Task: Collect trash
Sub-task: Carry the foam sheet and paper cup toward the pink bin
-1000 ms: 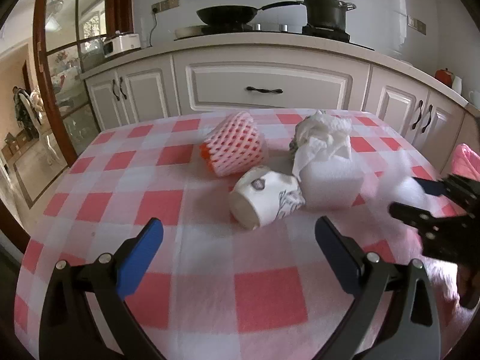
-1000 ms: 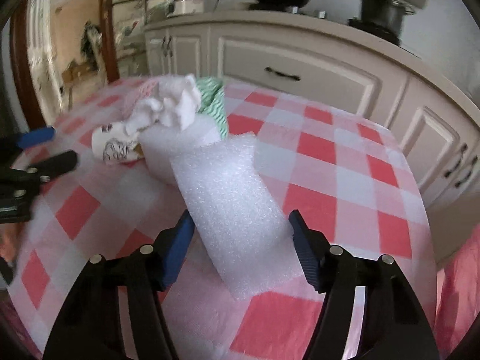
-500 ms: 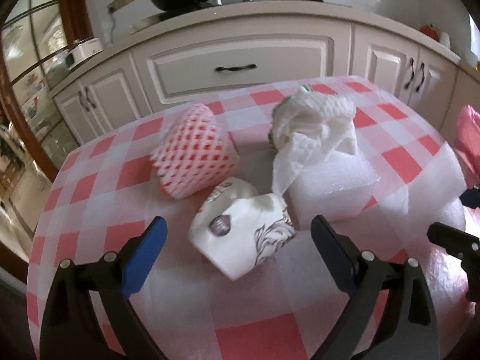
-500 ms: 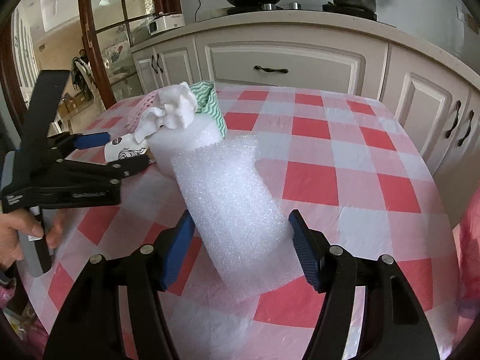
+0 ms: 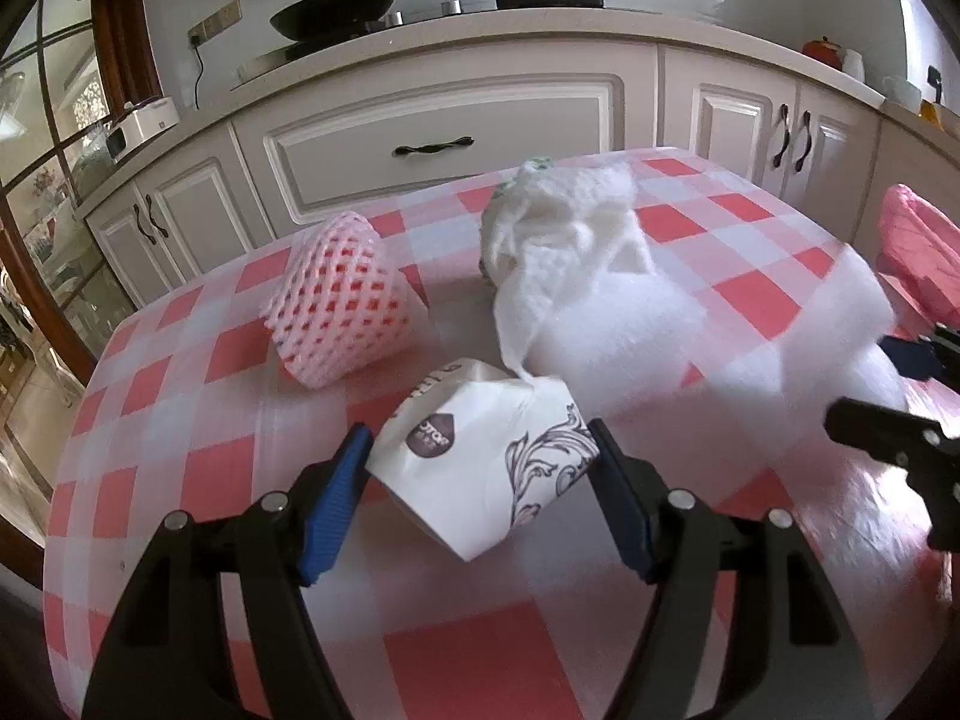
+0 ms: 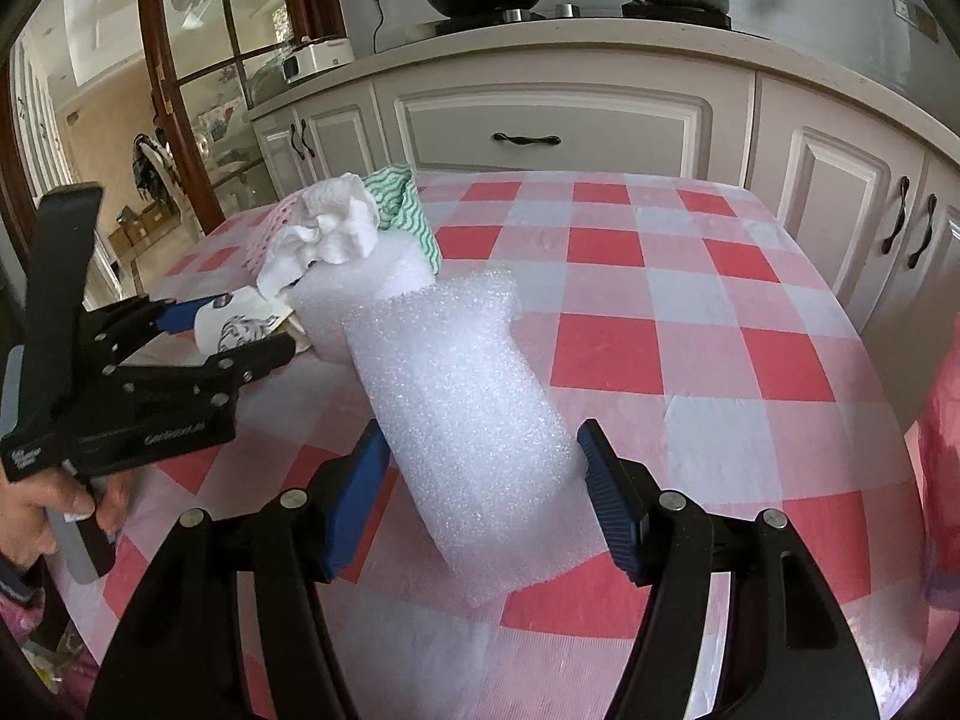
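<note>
A crumpled white paper cup (image 5: 480, 450) with a dark printed pattern lies on its side on the red-and-white checked tablecloth (image 5: 180, 450). My left gripper (image 5: 480, 480) straddles it. Its jaws are closing, and the blue pads meet the cup's two sides. From the right wrist view, the left gripper (image 6: 228, 336) appears at the left, held by a hand (image 6: 36, 516), with the cup (image 6: 240, 324) between its fingers. My right gripper (image 6: 480, 480) is shut on a rolled white foam sheet (image 6: 468, 408), which sticks out forward. That foam sheet (image 5: 840, 324) and the right gripper (image 5: 864, 384) show at the right edge of the left wrist view.
Behind the cup are a pink foam fruit net (image 5: 342, 312), a crumpled white paper towel (image 5: 564, 228) on a white foam block (image 5: 618, 336), and a green-and-white cloth (image 6: 408, 204). Something pink (image 5: 912, 252) hangs past the table's right edge. Kitchen cabinets (image 5: 444, 138) stand beyond.
My left gripper has moved forward and down onto the paper cup, and its jaws have narrowed around it. The right gripper still holds the foam sheet in about the same place, rolled slightly.
</note>
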`<state>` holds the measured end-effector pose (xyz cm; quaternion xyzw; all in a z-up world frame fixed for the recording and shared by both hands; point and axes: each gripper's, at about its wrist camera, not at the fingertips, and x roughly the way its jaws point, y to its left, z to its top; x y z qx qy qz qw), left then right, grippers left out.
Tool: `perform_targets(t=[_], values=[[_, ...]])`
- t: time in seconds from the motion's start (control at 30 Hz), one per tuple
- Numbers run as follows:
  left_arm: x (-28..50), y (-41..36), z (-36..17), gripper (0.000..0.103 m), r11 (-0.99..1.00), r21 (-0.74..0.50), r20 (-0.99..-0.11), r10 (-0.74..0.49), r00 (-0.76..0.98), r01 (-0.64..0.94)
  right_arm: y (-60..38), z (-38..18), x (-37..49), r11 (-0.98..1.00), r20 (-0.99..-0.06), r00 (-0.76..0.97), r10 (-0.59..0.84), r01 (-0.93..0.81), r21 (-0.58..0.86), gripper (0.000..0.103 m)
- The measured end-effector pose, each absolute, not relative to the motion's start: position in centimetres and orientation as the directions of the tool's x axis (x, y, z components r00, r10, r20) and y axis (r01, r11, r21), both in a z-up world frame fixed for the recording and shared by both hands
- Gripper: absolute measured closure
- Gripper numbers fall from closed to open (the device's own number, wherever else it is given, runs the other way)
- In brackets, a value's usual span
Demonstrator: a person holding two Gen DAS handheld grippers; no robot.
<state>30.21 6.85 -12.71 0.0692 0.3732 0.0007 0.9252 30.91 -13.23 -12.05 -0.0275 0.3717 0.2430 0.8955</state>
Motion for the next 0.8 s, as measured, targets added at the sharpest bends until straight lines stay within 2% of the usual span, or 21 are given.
perform_targets(t=[0.23, 0.8], values=[[27.2, 6.1, -12.0, 0.034, 0.989, 0.144, -0.665, 0.076, 0.743, 0.028, -13.4, -11.9, 30.6, 0.889, -0.681, 0.612, 0.401, -0.439, 0.129, 0.041], [24.3, 5.0, -10.0, 0.034, 0.998, 0.053, -0.561, 0.052, 0.826, -0.028, -14.6, -11.7, 29.9, 0.926, -0.678, 0.65, 0.344, -0.356, 0.128, 0.041]])
